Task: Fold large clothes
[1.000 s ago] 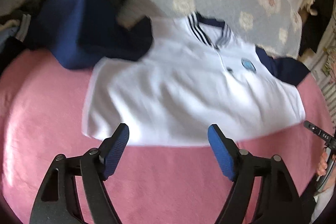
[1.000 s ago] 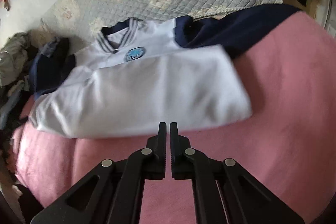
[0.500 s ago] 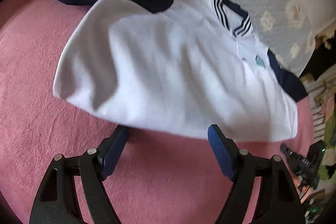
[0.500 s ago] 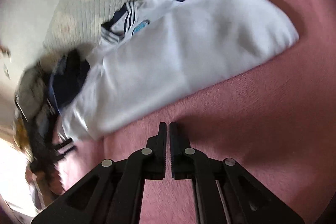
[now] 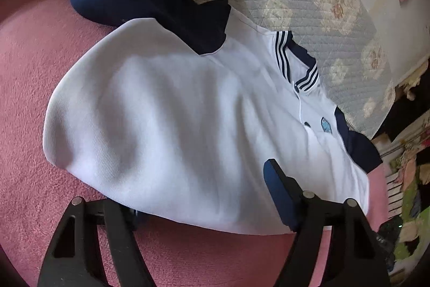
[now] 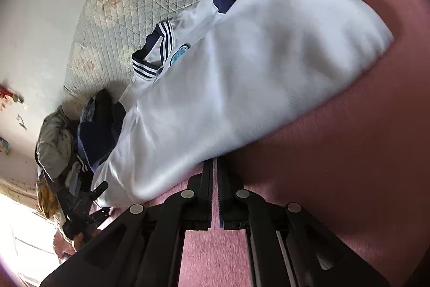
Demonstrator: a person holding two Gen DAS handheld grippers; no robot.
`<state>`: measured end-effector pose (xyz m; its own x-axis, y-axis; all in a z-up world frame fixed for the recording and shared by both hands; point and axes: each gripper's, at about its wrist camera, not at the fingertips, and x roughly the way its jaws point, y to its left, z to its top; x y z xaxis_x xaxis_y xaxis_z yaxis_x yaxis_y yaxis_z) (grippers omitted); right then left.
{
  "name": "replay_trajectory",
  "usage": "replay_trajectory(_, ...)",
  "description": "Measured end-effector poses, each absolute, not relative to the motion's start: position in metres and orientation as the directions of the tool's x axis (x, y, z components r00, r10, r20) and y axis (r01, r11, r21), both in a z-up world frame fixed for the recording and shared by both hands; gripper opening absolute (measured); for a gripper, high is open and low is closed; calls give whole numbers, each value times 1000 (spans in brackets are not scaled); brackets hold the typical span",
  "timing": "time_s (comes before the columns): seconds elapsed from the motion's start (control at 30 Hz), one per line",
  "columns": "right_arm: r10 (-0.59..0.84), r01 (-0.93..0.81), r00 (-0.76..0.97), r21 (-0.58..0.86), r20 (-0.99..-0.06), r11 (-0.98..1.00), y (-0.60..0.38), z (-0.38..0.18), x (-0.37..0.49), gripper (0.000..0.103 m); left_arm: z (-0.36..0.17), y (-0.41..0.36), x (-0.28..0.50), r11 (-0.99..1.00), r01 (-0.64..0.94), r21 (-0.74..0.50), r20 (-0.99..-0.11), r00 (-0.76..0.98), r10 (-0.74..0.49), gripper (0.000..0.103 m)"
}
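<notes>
Left wrist view: the left gripper (image 5: 204, 195) has dropped onto the white shirt's (image 5: 174, 109) bottom edge, its jaws closing a little around the hem. The right gripper (image 6: 215, 166) stays shut, empty, touching the hem. Bare pink blanket (image 6: 349, 152) lies nearby.

Black gripper (image 5: 204, 209) frames, silver screws; blue pads (image 5: 276, 187)

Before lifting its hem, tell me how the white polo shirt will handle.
The white polo shirt will probably drape limply: its fabric already lies in soft ripples. It looks light, so one corner should lift easily. On the fuzzy pink blanket it may drag rather than slide.
</notes>
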<state>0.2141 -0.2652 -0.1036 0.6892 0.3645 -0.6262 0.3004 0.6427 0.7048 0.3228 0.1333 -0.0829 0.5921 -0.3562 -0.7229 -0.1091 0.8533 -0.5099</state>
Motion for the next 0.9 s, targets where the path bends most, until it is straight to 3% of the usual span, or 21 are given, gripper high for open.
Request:
replay_trajectory(0.13, 326, 305, 698, 677, -637, 670, -258, -100, 209, 3, -82, 122, 321, 899, -77, -431, -733, 611, -299, 74)
replay_trajectory(0.2, 302, 311, 700, 657, -648, 687, -253, -96, 208, 6, -83, 122, 316, 893, -66, -446, -703, 643, -304, 84)
replay_trajectory(0.3, 335, 241, 710, 661, -619, 711, -246, -86, 206, 44, -82, 115, 315, 912, -57, -405, -706, 654, -273, 85)
replay_trajectory(0.37, 339, 204, 730, 662, -593, 721, -240, -76, 203, 84, -81, 110, 314, 928, -51, -369, -713, 655, -248, 85)
replay_trajectory(0.4, 319, 212, 736, 650, -597, 730, -239, -74, 201, 88, -81, 109, 313, 931, -49, -362, -714, 656, -243, 85)
replay_trajectory(0.63, 273, 190, 729, 569, -628, 800, -238, -76, 225, 88, -83, 116, 318, 896, -84, -436, -697, 661, -277, 92)
replay_trajectory(0.7, 167, 261, 754, 523, -636, 811, -241, -78, 233, 68, -83, 111, 324, 901, -58, -431, -700, 651, -294, 102)
replay_trajectory(0.73, 118, 322, 752, 517, -649, 793, -245, -81, 236, 44, -84, 109, 326, 908, -49, -417, -699, 656, -285, 102)
replay_trajectory(0.83, 99, 409, 807, 673, -582, 617, -272, -94, 237, 25, -85, 105, 331, 927, -62, -371, -697, 678, -234, 100)
replay_trajectory(0.87, 99, 417, 803, 672, -588, 612, -275, -96, 242, 22, -84, 107, 331, 928, -81, -365, -695, 687, -213, 82)
replay_trajectory(0.9, 84, 421, 789, 634, -609, 649, -272, -91, 247, 21, -83, 111, 330, 930, -133, -342, -699, 698, -157, 46)
